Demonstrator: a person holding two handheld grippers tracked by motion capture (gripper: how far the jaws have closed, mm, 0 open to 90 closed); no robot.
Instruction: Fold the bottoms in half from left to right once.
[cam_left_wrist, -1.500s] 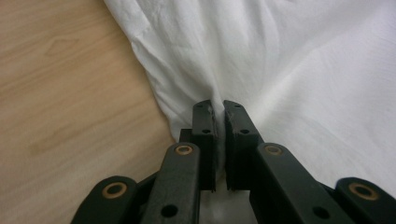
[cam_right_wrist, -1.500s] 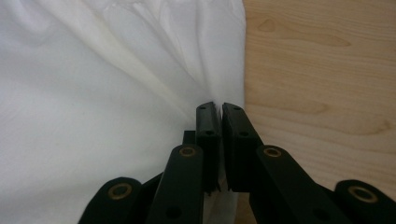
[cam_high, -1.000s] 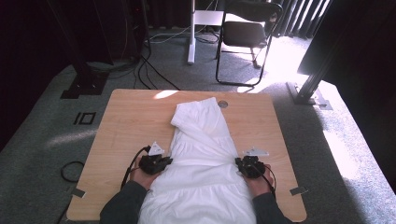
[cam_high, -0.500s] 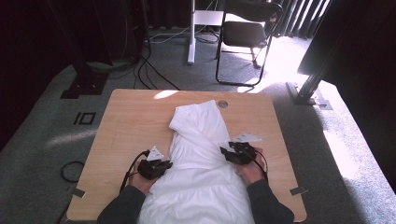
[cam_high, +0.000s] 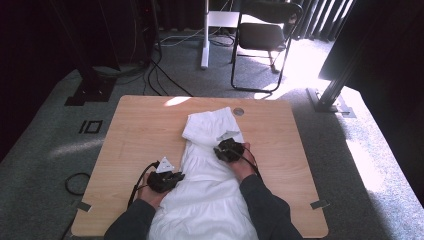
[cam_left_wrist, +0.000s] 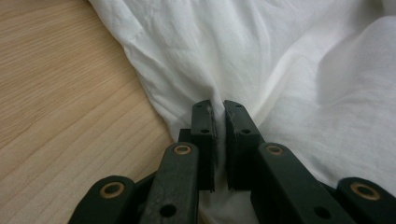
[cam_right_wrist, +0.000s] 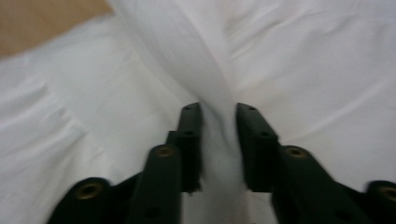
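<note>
This is looking like a recording studio or lab room rather than a home: a plain light-wood rectangular table (cam_high: 145, 125) with a round grey cable grommet (cam_high: 238, 111) is standing alone on grey office carpet (cam_high: 45, 145), its feet apparently marked off by strips of grey tape (cam_high: 320, 204). Black cables (cam_high: 160, 75) are trailing across the floor toward dark stands and black curtains (cam_high: 60, 35) that are shutting off the back, though the gloom there is hiding what the stands carry. A black metal folding chair (cam_high: 262, 40) and a white post (cam_high: 204, 35) are standing behind, where sunlight is falling.
</note>
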